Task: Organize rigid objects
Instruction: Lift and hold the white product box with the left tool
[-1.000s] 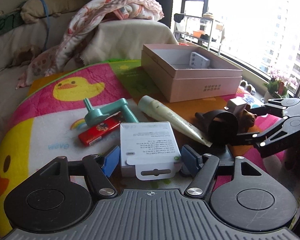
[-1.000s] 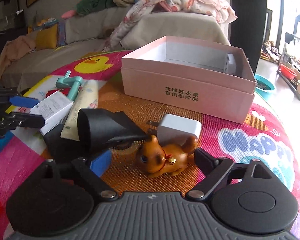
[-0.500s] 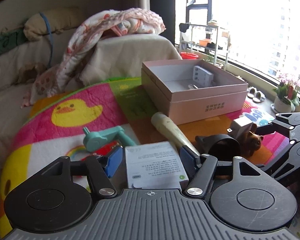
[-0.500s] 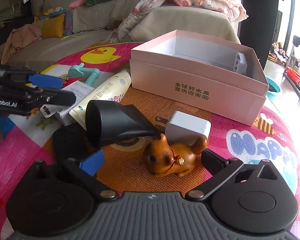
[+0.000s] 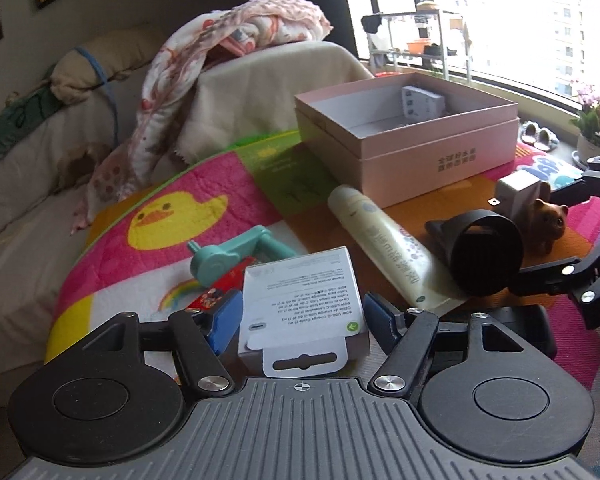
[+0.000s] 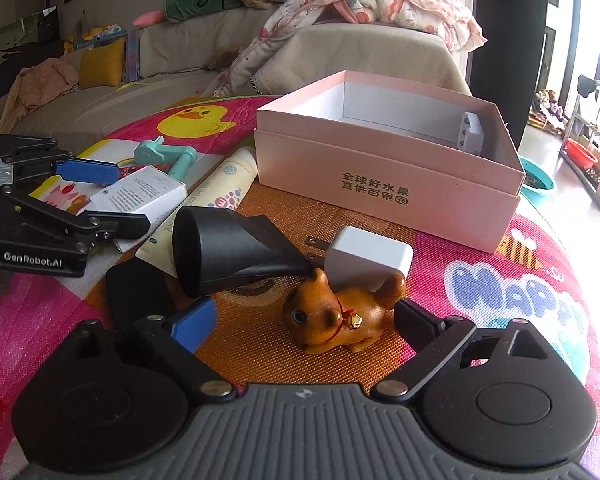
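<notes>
**A:** Big stuff first, what's changed? The play mat (image 6: pixel 500 280) and the pink box (image 6: pixel 388 184) are seen where they were a second ago, with a white adapter (image 5: pixel 422 101) standing inside the box at its far side.

**B:** Same layout. The difference is at the left gripper (image 5: pixel 300 316): a second ago the white carton (image 5: pixel 300 304) was lying flat on the mat between wide-spread fingers, now the blue pads are drawn in right beside its two sides. Contact looks likely, but a firm grip can't be told for sure. The carton is also tipped up a bit in the right wrist view (image 6: pixel 140 196).

**A:** And the right gripper (image 6: pixel 304 320)?

**B:** Spread wide, nothing held. The brown dog figurine (image 6: pixel 336 320) is framed between its fingers, untouched, closer in than before.

**A:** Smaller bits?

**B:** Black nozzle (image 6: pixel 228 252) beside the white charger (image 6: pixel 368 258), cream tube (image 5: pixel 384 244), teal crank (image 5: pixel 228 256), red pack (image 5: pixel 212 298) partly hidden behind the left pad.
</notes>
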Demonstrator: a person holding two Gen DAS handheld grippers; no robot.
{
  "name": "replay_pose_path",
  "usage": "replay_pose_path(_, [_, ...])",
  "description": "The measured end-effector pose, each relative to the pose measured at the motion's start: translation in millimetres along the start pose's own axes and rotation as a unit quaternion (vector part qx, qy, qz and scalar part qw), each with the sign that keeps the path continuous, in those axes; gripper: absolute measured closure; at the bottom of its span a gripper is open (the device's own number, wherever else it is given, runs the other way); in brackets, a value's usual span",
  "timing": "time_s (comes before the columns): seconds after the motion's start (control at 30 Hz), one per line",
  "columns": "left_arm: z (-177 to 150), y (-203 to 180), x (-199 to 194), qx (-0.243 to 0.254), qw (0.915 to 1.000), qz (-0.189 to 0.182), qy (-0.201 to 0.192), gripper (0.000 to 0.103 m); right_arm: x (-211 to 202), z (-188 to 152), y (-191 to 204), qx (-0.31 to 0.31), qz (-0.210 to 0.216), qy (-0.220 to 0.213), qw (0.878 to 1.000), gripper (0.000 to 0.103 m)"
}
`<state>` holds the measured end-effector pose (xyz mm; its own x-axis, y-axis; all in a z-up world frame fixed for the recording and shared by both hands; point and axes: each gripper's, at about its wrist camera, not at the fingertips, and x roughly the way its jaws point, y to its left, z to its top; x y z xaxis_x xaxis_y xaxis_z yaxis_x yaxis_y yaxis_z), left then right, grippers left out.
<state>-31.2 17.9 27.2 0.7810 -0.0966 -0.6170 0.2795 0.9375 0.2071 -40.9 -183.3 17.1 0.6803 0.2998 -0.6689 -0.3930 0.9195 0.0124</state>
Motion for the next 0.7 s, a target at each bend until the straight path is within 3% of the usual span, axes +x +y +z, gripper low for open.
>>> replay_pose_path(0.13, [2.6,8.5,2.6,-0.026,0.9995,-0.020,0.000,0.026,-0.6,0.1,0.0,0.001,-0.001,-0.001,1.000,0.008])
replay_pose_path(0.2, [3.9,9.1,5.0,-0.038,0.9986,-0.036,0.001,0.014,-0.5,0.1,-0.1,0.001,0.000,-0.001,1.000,0.008])
replay_pose_path(0.3, [4.4,7.4,9.2,-0.043,0.9981,-0.044,-0.001,0.008,-1.1,-0.1,0.0,0.003,0.000,-0.001,1.000,0.008])
replay_pose_path(0.5, [5.3,13.8,17.3,-0.066,0.9975,-0.024,-0.006,0.008,-1.6,-0.3,-1.2,0.007,-0.004,-0.002,1.000,0.008])
replay_pose_path(0.6, [1.2,23.4,28.4,-0.100,0.9942,-0.037,0.016,0.015,-2.0,-0.7,-1.5,0.011,-0.011,-0.004,1.000,0.010])
replay_pose_path(0.67, [-3.2,27.1,28.1,-0.109,0.9930,-0.044,0.006,0.017,-3.8,-1.1,-0.7,0.011,-0.020,-0.008,1.000,0.013])
replay_pose_path(0.7, [-4.2,28.2,25.2,-0.111,0.9926,-0.049,0.002,0.022,-6.1,-1.7,-0.2,0.010,-0.024,-0.013,1.000,0.015])
